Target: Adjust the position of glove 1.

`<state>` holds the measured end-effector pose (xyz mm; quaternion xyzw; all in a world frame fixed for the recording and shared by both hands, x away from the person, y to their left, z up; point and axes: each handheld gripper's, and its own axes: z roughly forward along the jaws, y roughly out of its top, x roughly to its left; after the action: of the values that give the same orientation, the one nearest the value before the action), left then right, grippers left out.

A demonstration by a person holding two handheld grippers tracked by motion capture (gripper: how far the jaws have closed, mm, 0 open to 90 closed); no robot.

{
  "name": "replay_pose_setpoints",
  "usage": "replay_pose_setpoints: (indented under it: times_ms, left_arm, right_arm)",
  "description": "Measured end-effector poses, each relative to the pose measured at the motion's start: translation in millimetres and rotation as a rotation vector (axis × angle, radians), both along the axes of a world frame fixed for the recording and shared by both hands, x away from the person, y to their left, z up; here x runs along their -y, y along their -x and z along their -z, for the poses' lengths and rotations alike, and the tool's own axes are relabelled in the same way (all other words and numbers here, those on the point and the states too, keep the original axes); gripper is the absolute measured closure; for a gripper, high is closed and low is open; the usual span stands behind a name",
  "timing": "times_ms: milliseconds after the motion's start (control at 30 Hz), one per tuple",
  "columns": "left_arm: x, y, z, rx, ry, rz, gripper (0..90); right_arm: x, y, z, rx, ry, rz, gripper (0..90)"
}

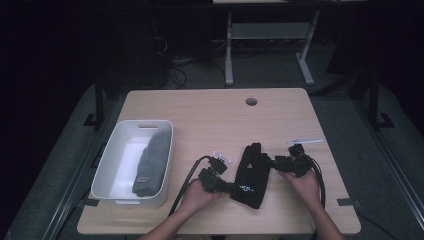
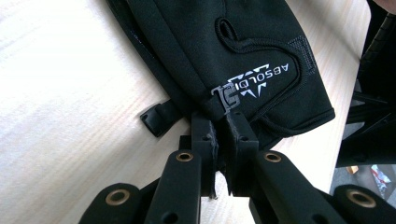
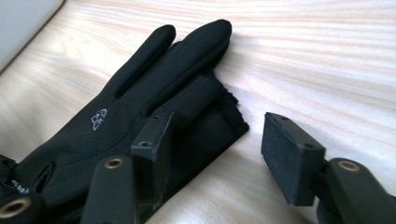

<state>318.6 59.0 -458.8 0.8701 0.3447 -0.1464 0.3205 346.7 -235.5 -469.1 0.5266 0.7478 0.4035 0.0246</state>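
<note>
Low in the centre of the high view, a black glove [image 1: 251, 175] lies flat on the wooden table [image 1: 210, 115]. At its cuff, the left gripper [image 2: 223, 135] has its jaws clamped on the hem. Over the glove's finger side, the right gripper [image 3: 219, 158] stands parted, one jaw on the fabric, not pinching.

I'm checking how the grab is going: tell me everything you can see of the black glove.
The black glove lies flat on the wooden table, fingers pointing away from the person. It looks like soft stretch fabric with white lettering and a small clip at the cuff. The left gripper is shut on the cuff edge; the right gripper stands open beside the fingers.
</note>
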Motion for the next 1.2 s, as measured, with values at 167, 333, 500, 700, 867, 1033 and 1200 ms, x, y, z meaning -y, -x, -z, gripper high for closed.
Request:
replay_pose_setpoints:
  times_ms: [167, 333, 500, 700, 867, 1033, 1200]
  left_arm:
    - [-0.9, -3.5, -0.5, 0.000, -0.011, 0.005, 83.8]
    - [-2.7, -5.2, -0.7, 0.000, -0.014, 0.002, 83.9]
    - [-4.3, -4.6, -1.7, 0.006, -0.015, -0.002, 84.2]
    - [-8.0, -3.3, -3.8, 0.011, 0.009, -0.011, 84.7]
    - [-11.2, -2.1, -8.9, 0.019, 0.034, -0.020, 84.8]
    - [-13.6, 0.9, -17.3, 0.032, 0.048, -0.025, 84.8]
    - [-17.7, 3.5, -28.0, 0.052, 0.062, -0.027, 84.8]
  right_arm:
    - [-3.7, -4.7, 5.4, -0.020, -0.053, 0.000, 55.8]
    - [-8.5, -7.4, 10.1, -0.038, -0.099, -0.010, 72.7]
    - [-8.9, -6.6, 8.4, -0.025, -0.124, -0.020, 82.4]
    - [-11.1, -0.5, -3.1, 0.008, -0.088, -0.036, 83.0]
    - [-12.5, 1.3, -17.4, 0.025, -0.076, -0.049, 83.1]
    - [-15.5, 2.5, -28.4, 0.041, -0.062, -0.061, 83.1]
    - [-18.6, 2.7, -39.7, 0.065, -0.068, -0.073, 83.1]
